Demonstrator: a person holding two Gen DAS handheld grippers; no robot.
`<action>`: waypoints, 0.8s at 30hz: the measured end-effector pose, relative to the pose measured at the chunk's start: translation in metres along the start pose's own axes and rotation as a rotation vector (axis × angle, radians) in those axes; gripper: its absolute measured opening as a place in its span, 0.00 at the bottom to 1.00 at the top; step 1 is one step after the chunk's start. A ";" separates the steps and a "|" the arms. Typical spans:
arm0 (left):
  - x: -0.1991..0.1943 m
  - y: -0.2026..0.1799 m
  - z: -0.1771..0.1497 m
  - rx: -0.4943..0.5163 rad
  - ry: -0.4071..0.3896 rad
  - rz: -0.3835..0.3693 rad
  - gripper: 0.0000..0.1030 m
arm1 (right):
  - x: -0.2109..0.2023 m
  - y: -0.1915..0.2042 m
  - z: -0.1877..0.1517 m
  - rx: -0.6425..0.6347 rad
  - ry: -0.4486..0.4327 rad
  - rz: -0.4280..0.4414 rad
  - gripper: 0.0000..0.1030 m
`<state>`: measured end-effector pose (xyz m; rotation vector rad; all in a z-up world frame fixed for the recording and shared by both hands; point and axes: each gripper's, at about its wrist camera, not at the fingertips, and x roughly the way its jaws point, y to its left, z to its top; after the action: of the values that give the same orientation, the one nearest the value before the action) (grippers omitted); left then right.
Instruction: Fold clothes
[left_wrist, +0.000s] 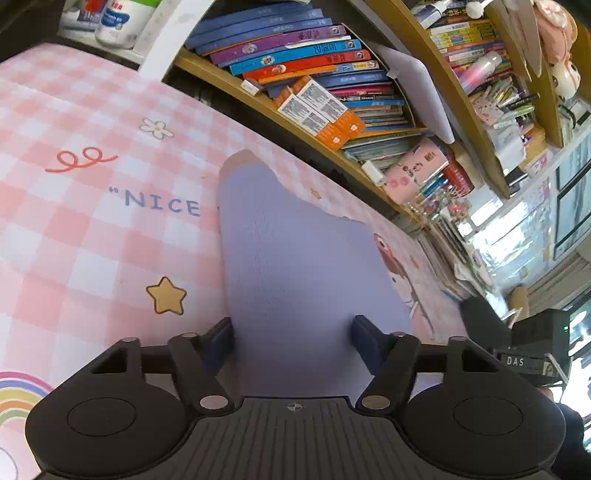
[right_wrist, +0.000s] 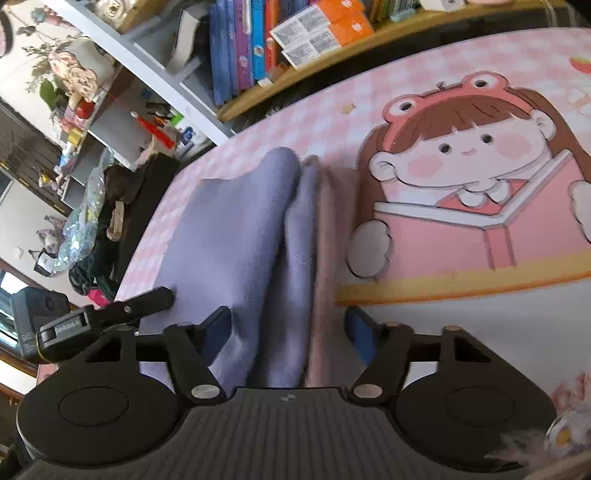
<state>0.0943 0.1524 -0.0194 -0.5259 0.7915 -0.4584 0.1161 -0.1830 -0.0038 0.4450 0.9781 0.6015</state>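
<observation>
Lying on the pink mat (left_wrist: 92, 229), lavender cloth (left_wrist: 295, 258) between fingers of 2 wide-spread tools: left tool (left_wrist: 291, 332), right tool (right_wrist: 288, 328).

1. Lavender cloth (left_wrist: 295, 258), pink on its underside (right_wrist: 332, 229)
2. Table mat (left_wrist: 74, 229): pink-and-white check, yellow star, rainbow at lower left
3. Black grippers (left_wrist: 291, 334) with blue fingers (right_wrist: 360, 332)

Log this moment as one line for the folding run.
task: fold clothes | left hand-held gripper: open over purple cloth | right hand-held gripper: open over cloth | cloth: folded on pink mat
</observation>
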 end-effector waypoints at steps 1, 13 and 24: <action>-0.001 -0.007 -0.002 0.038 -0.012 0.012 0.51 | 0.002 0.005 -0.001 -0.032 -0.005 -0.018 0.39; -0.005 -0.059 -0.023 0.214 0.044 -0.014 0.48 | -0.054 0.024 -0.039 -0.335 -0.120 -0.118 0.27; 0.004 -0.030 -0.022 0.060 0.077 -0.043 0.60 | -0.041 -0.016 -0.031 -0.081 -0.033 -0.031 0.50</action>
<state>0.0746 0.1207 -0.0165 -0.4728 0.8389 -0.5432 0.0766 -0.2193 -0.0027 0.3662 0.9240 0.6018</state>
